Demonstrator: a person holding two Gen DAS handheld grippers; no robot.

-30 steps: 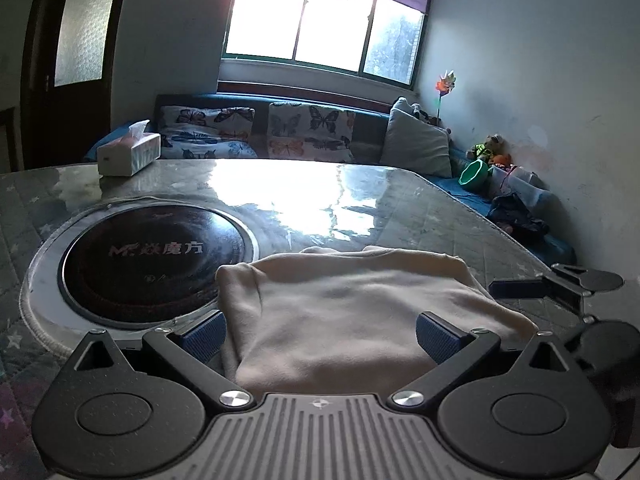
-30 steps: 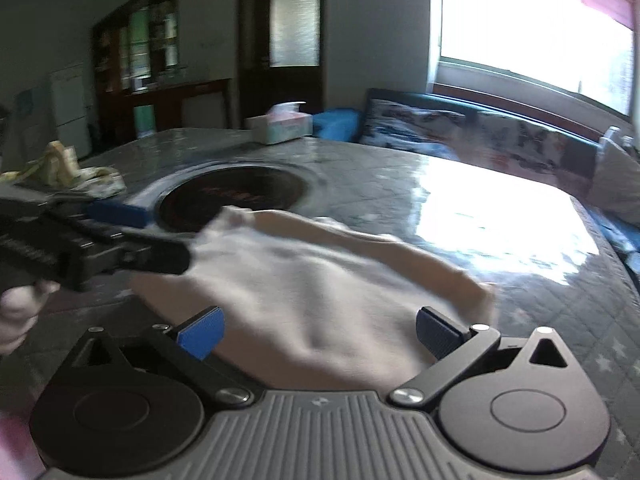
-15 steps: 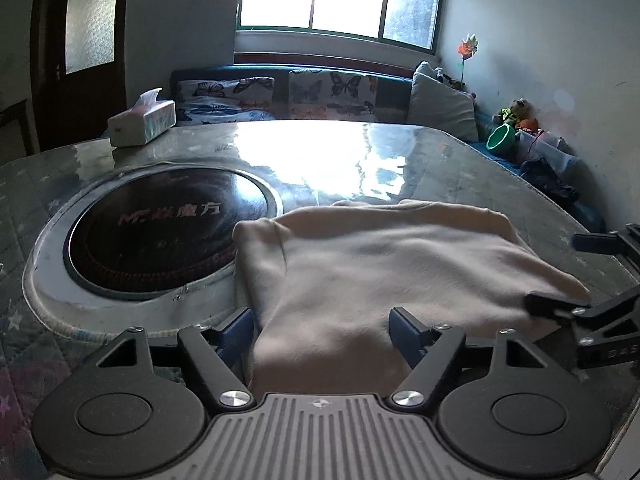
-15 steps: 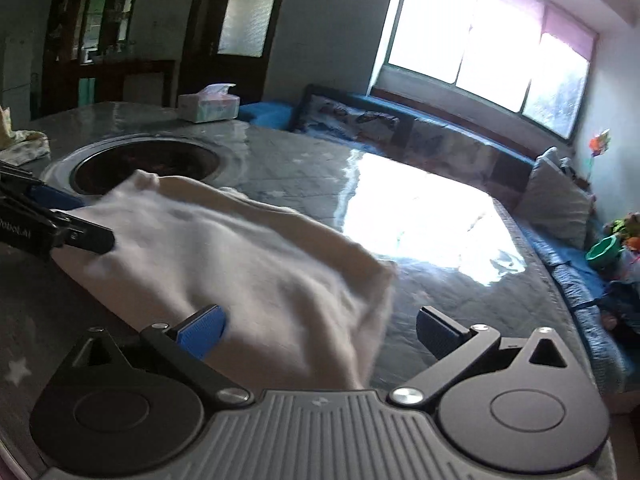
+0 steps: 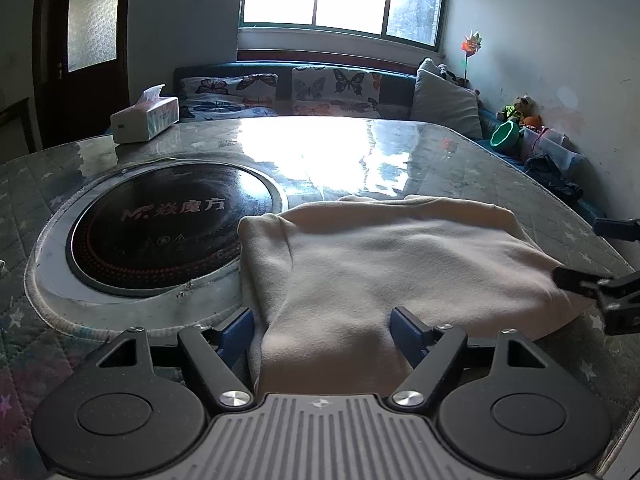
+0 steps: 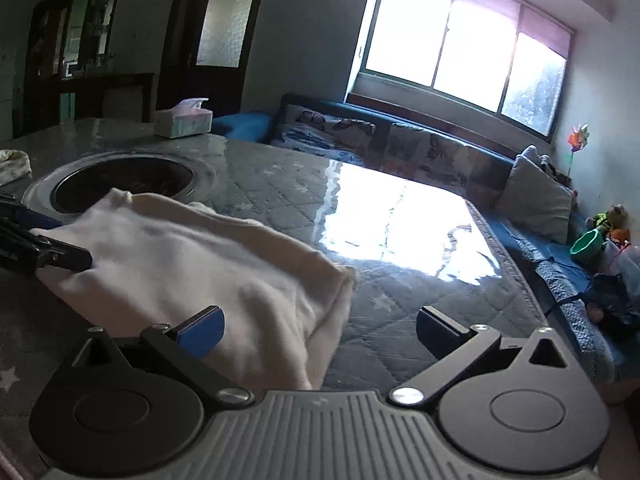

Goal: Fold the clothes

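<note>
Cream fleece garment [image 5: 400, 264] lies folded on the bench [image 5: 400, 152], beside the inset hotplate [image 5: 160, 220]. Soft, limp, light; take corners. Left hand-held gripper [image 5: 322, 330] pinches its near edge; right hand-held gripper [image 6: 318, 332] gapes wide, gripping nothing.

A tissue box [image 5: 145, 119] sits beyond the round black cooktop [image 5: 168, 226], with butterfly cushions [image 5: 280, 94] behind.
</note>
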